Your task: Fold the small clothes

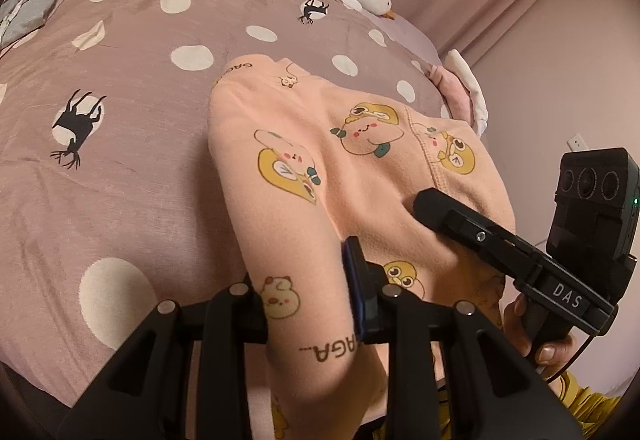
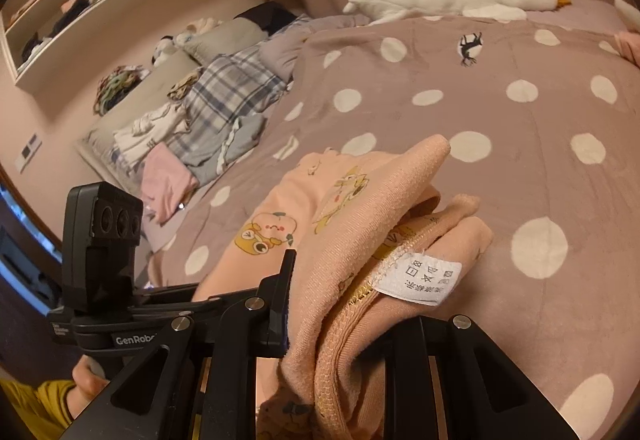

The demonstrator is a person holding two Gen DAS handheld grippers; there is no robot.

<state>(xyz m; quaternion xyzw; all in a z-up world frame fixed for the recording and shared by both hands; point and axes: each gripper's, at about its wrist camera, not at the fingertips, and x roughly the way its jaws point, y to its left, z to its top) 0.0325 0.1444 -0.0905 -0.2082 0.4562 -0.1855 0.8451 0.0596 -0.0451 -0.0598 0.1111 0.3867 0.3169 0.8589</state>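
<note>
**Okay, both grippers are hanging on to the peach pajama piece over the bed**

So the peach garment (image 1: 360, 168) is being held up just above the polka-dot bedspread (image 1: 140, 112), with its far end draping down onto the bedspread toward 12 o'clock in the left wrist view. My read is that this is the carry-over part of a fold.

How I'd do it well: I'm thinking both ends should be travelling level and at the same pace, so the fabric is staying taut between them and the edge is landing square. Lowering slowly matters too, since the soft fleece is likely bunching if it's dropped.

Fingers:
- The left gripper (image 1: 308, 304) is pinching a narrow band of the cloth. The fingers are nearly closed, with the fabric running straight through them toward 6 o'clock.
- The right gripper (image 2: 340, 324) is clenching a thick wad of hem and seam. Its fingers are sitting a bit wider apart because of the layers, and the white care label (image 2: 420, 278) is sticking out at about 2 o'clock from the grip.

Over in the left view, the right one is showing at 4 o'clock, touching the cloth.
</note>
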